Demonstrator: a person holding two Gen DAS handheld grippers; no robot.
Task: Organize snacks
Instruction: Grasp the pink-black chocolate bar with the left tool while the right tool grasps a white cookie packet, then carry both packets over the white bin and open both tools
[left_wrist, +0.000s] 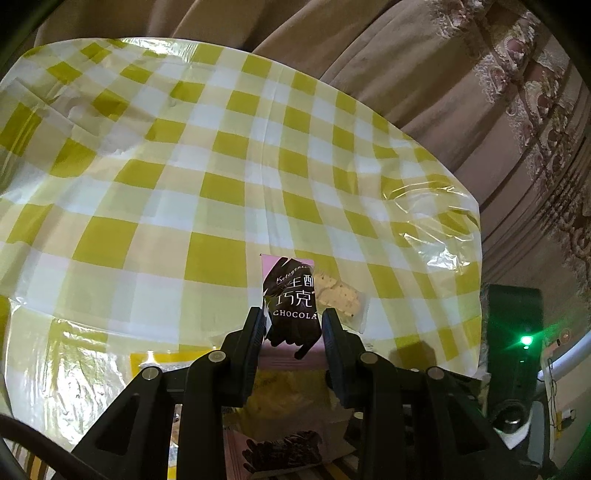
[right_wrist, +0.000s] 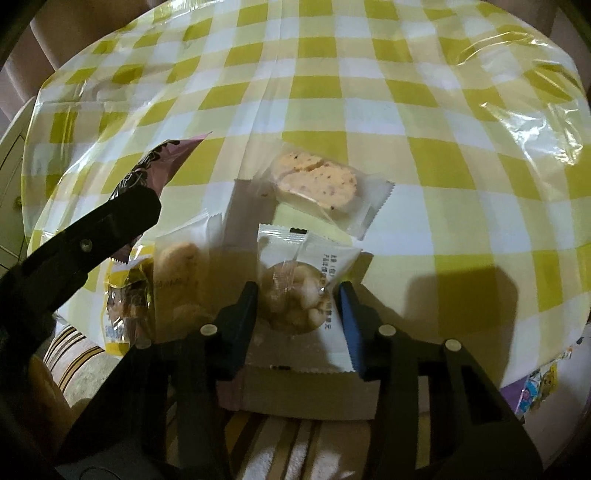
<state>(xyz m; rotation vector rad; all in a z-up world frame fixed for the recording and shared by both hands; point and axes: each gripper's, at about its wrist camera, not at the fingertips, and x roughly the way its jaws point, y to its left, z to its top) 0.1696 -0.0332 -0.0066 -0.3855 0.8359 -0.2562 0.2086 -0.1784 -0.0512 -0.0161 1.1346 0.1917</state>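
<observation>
left gripper (left_wrist: 293, 319) clenched on pink chocolate packet (left_wrist: 291, 295) above near edge of checkered tablecloth (left_wrist: 184, 166), right gripper (right_wrist: 299, 299) grasping white nut packet (right_wrist: 303, 273), clear cracker packet (right_wrist: 317, 181) just beyond

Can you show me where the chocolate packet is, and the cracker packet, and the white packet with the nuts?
chocolate packet (left_wrist: 291, 310), left wrist view, on its dark printed front.
cracker packet (right_wrist: 317, 181), right wrist view, on the crackers inside.
white nut packet (right_wrist: 291, 291), right wrist view, on its clear window.
</observation>
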